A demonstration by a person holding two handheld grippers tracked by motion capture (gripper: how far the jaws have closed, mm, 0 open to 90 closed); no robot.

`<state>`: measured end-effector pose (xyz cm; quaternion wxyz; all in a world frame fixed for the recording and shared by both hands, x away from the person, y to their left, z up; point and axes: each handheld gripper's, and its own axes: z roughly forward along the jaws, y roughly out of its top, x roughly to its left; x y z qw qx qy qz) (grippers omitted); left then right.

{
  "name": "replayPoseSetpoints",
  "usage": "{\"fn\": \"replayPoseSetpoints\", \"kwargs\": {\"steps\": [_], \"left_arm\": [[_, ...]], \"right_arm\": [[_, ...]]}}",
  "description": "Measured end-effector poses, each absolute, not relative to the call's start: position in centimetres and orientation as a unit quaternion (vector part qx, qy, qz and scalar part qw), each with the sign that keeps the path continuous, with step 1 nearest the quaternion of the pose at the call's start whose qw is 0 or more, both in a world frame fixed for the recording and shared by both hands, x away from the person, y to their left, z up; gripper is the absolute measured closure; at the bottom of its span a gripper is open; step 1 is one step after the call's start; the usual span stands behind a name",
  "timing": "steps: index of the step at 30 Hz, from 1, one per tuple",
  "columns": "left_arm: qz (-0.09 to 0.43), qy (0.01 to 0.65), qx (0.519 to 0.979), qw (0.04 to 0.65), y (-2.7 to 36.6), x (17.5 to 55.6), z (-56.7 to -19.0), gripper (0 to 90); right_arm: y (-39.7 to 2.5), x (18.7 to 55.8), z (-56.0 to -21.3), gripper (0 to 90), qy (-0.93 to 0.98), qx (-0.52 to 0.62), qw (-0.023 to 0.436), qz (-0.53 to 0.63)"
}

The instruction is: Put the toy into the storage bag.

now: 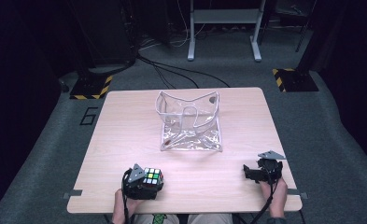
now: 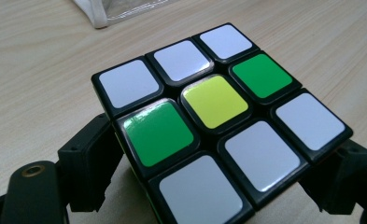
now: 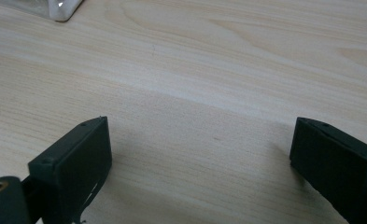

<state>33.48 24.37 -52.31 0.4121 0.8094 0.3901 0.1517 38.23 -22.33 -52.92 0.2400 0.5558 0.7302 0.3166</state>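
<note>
A puzzle cube with white, green and yellow stickers sits near the table's front edge on the left. My left gripper is shut on the cube, one black jaw on each side of it. My right gripper rests at the front right of the table, pointing left. Its jaws stand wide apart over bare wood, holding nothing. A clear plastic pouch with white trim stands open at the middle of the table, beyond both grippers.
The light wooden table has bare wood between the pouch and the grippers. A white corner of the pouch shows at the upper left of the right gripper view. Cables and a white frame stand on the floor behind the table.
</note>
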Motion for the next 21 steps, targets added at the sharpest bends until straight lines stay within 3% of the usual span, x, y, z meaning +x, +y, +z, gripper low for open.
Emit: {"fn": "replayPoseSetpoints", "kwargs": {"steps": [21], "left_arm": [[0.164,0.382,0.8,0.432,24.6,34.6,-50.3,16.3]], "right_arm": [[-22.3,38.2,-52.9,4.7,0.73,0.556,0.24,0.317]]}}
